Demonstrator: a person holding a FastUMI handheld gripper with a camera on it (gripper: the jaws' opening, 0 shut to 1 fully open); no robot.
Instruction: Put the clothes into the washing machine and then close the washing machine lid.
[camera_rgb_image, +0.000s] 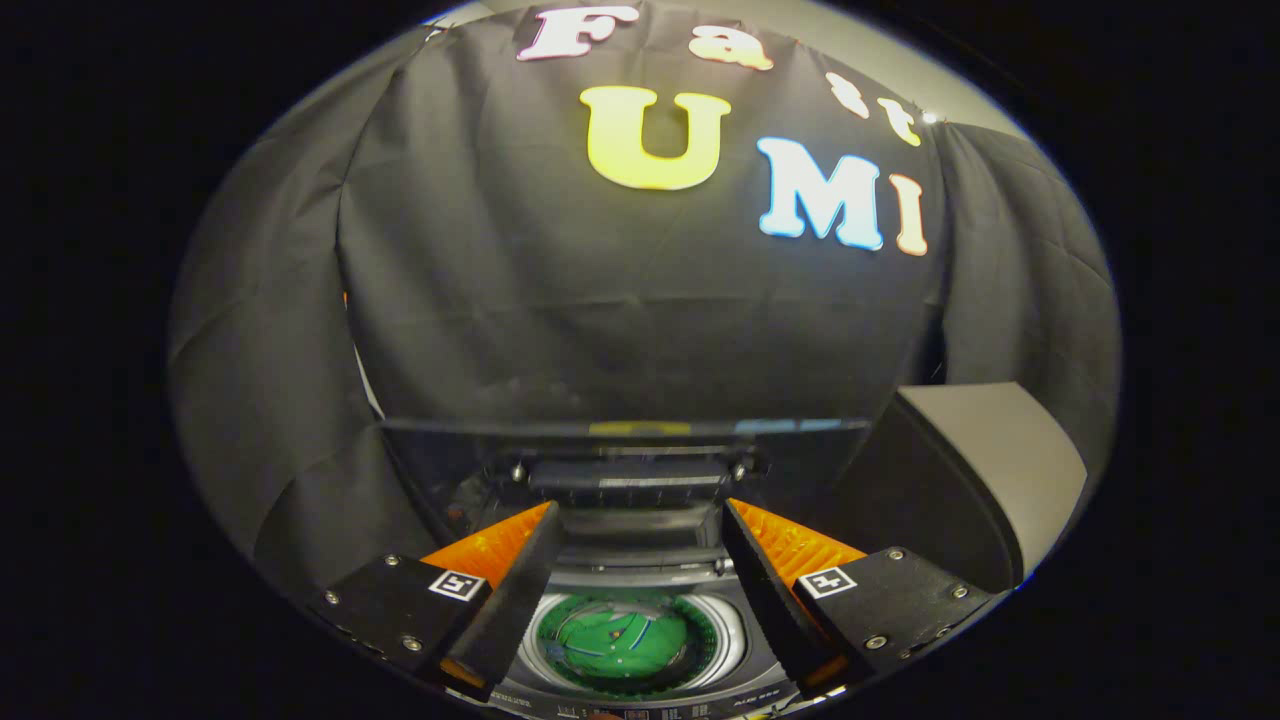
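Note:
I am looking down over a top-loading washing machine (735, 640). A green garment (625, 640) with white and blue marks lies inside its round drum, between my fingers and below them. The machine's lid (625, 470) stands raised just beyond the fingertips, its dark glossy panel facing me. My gripper (640, 525) is open, its two fingers spread wide above the drum opening with nothing between them.
A grey box-like object (985, 470) stands to the right of the machine, close beside the right finger. Black cloth hangs behind and on both sides of the machine.

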